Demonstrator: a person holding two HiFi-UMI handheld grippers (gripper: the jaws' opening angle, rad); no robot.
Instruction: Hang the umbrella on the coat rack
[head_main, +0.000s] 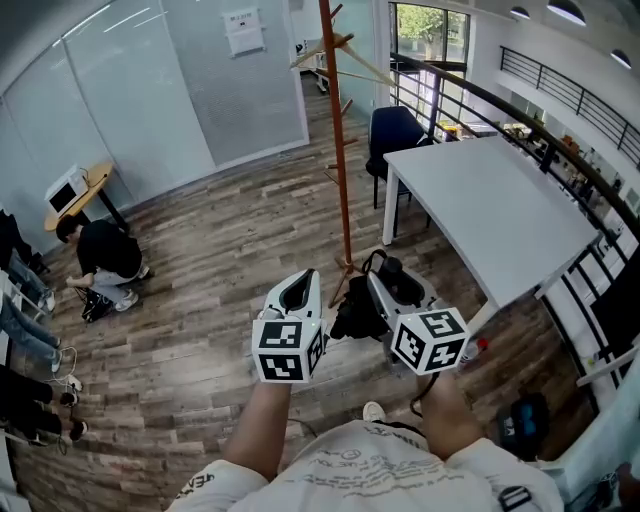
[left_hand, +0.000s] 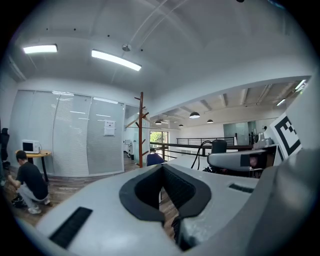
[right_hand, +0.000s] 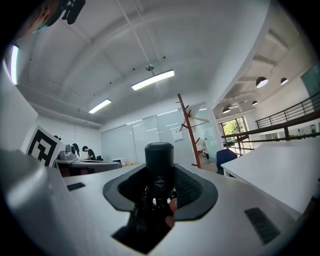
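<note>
**Umbrella in my right tongs**

My right tongs (head_main: 383, 283) are clamped on the folded black umbrella (right_hand: 159, 159), its handle poking up between the jaws. My left tongs (left_hand: 162, 172) sit just left of it, jaws together and empty. The rack (head_main: 340, 150) stands farther off, left of the white surface (head_main: 500, 210).

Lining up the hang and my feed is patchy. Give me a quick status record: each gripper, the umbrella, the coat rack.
left gripper: jaws together, nothing between them
right gripper: closed on the umbrella
umbrella: black, folded, handle standing between the jaws
coat rack: upright on the wood floor ahead, beside the white table
task: umbrella not yet hung
</note>
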